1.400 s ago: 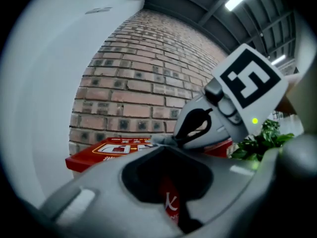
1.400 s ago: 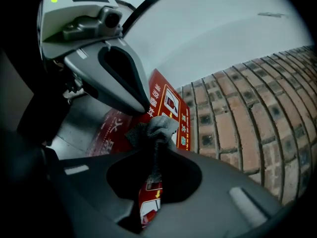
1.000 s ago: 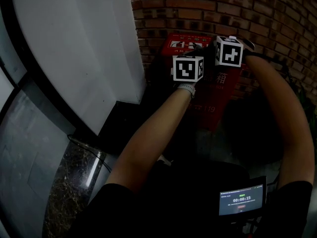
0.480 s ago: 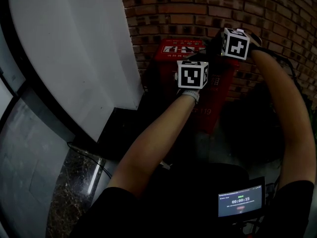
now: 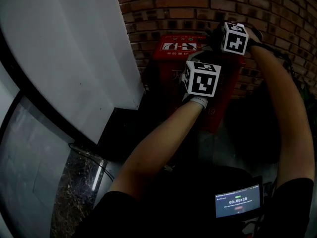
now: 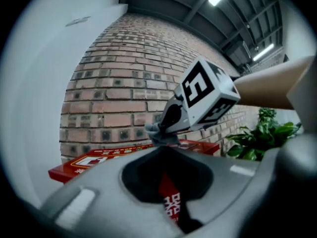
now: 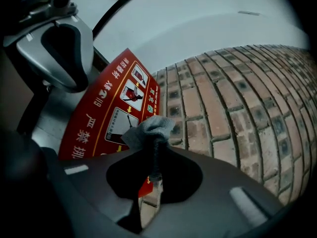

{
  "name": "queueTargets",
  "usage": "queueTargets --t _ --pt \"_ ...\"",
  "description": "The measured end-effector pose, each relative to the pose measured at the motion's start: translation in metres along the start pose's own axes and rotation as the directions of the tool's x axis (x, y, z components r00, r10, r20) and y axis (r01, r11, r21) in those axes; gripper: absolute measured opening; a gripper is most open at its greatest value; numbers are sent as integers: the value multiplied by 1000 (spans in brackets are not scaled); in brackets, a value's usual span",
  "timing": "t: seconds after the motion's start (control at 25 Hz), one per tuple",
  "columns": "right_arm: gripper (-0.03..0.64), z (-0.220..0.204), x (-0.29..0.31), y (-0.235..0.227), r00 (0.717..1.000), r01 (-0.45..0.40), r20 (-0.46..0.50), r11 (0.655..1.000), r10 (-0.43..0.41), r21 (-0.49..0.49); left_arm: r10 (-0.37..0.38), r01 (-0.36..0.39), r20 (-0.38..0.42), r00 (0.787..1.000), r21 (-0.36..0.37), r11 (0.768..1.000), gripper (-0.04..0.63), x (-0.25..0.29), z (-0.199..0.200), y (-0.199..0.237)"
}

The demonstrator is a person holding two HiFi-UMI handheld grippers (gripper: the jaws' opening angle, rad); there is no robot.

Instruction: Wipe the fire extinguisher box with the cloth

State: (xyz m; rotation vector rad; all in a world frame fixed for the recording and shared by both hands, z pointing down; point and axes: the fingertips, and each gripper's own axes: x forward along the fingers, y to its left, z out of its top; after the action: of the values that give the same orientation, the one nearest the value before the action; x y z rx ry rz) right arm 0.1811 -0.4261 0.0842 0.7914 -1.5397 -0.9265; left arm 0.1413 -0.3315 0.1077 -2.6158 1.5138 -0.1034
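1. The red fire extinguisher box (image 5: 174,46) stands against the brick wall (image 5: 198,4), to the right of a white column (image 5: 74,43).
2. The right hand-held gripper (image 7: 153,145) is clamped tight on the grey cloth (image 7: 150,128), which bunches out past its jaws.
3. The cloth sits at the far right of the box's printed top, close to the bricks. It looks to be touching the lid there, so the wiping seems to be under way up top.
4. The left hand-held gripper (image 6: 171,197) hangs nearer, before the box's front. Its jaws seem slightly apart and empty, with red paint showing through.
5. No clean or dirty patches can be made out. By this judgement, the front and sides are not yet wiped.
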Motion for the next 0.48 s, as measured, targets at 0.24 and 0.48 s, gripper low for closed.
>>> queueTargets --t 0.24,0.48 --pt "34 -2 39 -6 999 48 -20 998 -49 -37 -9 8 -24 1000 -48 999 2 4 -18 5" --pt "34 -16 69 -5 997 32 -73 999 -33 -21 -32 31 -7 999 -65 997 2 4 -17 4"
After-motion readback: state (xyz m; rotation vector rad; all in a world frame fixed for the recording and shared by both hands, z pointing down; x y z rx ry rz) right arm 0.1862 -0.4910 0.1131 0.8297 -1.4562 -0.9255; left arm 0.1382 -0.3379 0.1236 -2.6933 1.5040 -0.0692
